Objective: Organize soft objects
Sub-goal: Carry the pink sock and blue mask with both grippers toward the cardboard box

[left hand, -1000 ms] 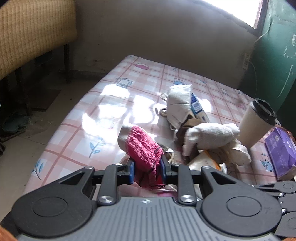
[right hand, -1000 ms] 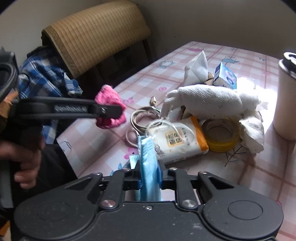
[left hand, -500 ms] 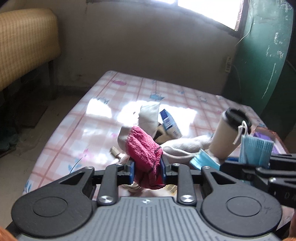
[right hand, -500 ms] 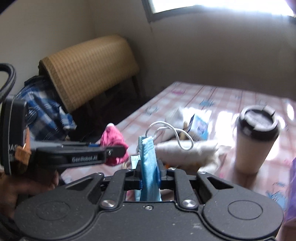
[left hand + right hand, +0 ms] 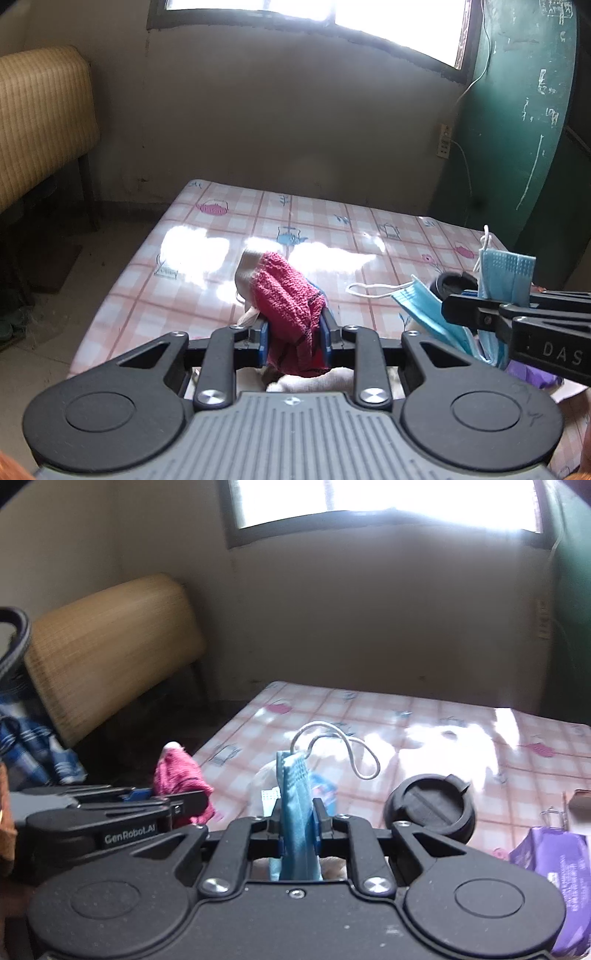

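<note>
Midway through, by the look of it: two soft things lifted clear, none yet laid down anywhere tidy, and no sorting spot visible for either. Above the table (image 5: 332,229), both held high over its near end. In the left gripper (image 5: 293,334), jaws closed on a pink cloth (image 5: 288,299), bunched and standing up between the blue pads, with a pale grey edge poking out at 10 o'clock from the pinch. In the right gripper (image 5: 298,816), jaws clamped on a folded blue face mask (image 5: 295,801), held upright with its white ear loop (image 5: 343,749) curling up and over toward 2 o'clock; seen from the left wrist, the same mask hanging at 3 o'clock, a second fold of blue trailing down toward 4 o'clock. Still to do, judged from here: setting cloth and mask down somewhere orderly, then dealing with the whitish soft heap glimpsed just under both grippers, too hidden to name. On the surface, a glossy pink-checked cover printed with teapots, bright with window glare across the middle. A black cup lid (image 5: 430,805) at 4 o'clock of the mask, a purple packet (image 5: 554,860) at the right edge. Around it, a stained beige wall (image 5: 295,122) beneath a bright window (image 5: 388,498), a green door (image 5: 524,110) at 2 o'clock, a woven tan chair back (image 5: 110,646) at 9 o'clock, and a wall socket (image 5: 444,142) with a cord.
</note>
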{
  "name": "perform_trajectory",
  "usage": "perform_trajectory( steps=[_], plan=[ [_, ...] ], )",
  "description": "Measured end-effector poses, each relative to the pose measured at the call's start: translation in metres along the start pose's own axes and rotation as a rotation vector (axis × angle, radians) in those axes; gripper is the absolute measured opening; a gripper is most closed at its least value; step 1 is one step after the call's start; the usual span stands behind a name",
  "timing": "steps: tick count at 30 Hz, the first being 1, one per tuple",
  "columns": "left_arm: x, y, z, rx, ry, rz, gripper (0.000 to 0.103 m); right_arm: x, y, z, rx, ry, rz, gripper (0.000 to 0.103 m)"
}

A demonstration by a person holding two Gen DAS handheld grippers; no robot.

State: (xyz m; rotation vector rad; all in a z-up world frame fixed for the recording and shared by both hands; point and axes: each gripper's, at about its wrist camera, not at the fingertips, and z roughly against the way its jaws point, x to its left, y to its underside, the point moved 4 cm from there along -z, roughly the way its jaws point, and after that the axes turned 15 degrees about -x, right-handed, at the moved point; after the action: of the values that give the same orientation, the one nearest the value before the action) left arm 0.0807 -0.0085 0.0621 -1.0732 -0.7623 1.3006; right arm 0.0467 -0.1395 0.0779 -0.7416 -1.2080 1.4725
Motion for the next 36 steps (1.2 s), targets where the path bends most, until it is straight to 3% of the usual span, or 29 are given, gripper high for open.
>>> perform_trajectory(
  steps=[7, 36],
  plan=[
    [-0.009, -0.013, -0.01, -0.001, -0.017, -0.01, 0.028, -0.002, -0.013, -0.005, -0.024, 0.098, 0.001, 0.016],
    [-0.054, -0.019, -0.03, 0.021, 0.049, -0.03, 0.028, -0.065, -0.016, 0.004, -0.013, 0.211, -0.059, 0.016]
  ],
)
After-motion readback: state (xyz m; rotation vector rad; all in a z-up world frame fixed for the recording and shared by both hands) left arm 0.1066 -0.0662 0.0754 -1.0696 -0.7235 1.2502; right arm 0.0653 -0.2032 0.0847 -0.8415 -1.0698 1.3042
